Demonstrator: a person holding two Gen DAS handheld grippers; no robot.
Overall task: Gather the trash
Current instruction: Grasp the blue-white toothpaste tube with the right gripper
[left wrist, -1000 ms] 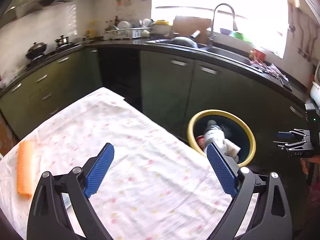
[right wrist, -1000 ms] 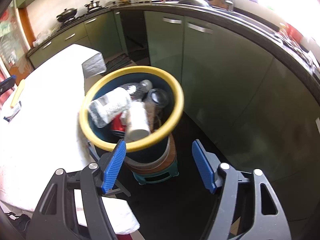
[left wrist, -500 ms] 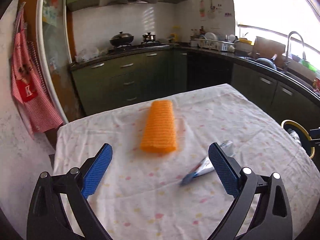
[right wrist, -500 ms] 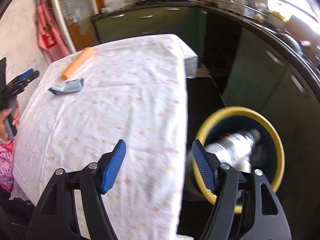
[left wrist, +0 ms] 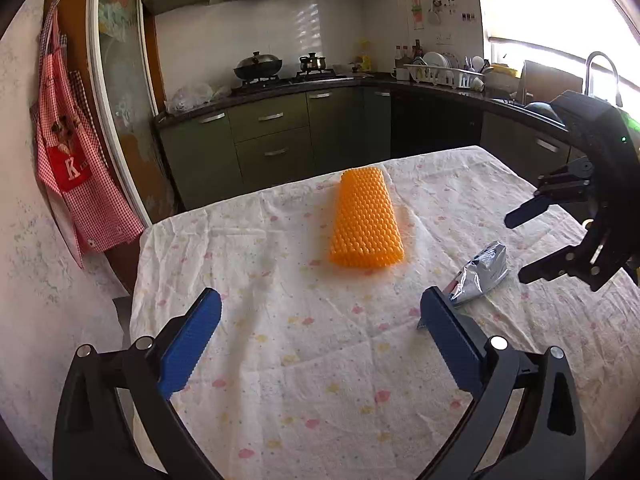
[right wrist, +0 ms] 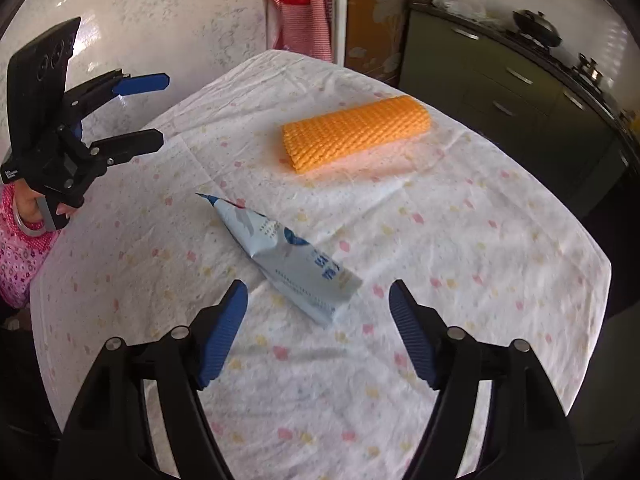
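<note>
Right wrist view shows the right gripper [right wrist: 318, 312] with its two blue fingers [right wrist: 222, 336] spread and opening wider, nothing between them, poised just above one crumpled blue-and-white wrapper [right wrist: 286, 260] lying flat on the cloth-covered worktop [right wrist: 480, 240]. One orange roll [right wrist: 356, 132] lies beyond it, apart. Left gripper [left wrist: 320, 344] also hangs over the worktop, its two fingers spread wide, still opening and empty; the wrapper sits just past its right finger.

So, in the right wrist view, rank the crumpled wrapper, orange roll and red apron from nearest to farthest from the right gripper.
1. Crumpled wrapper: just ahead of the right gripper, whose jaws are opening.
2. Orange roll: mid-table, beyond it.
3. Red apron: on the far wall.
</note>
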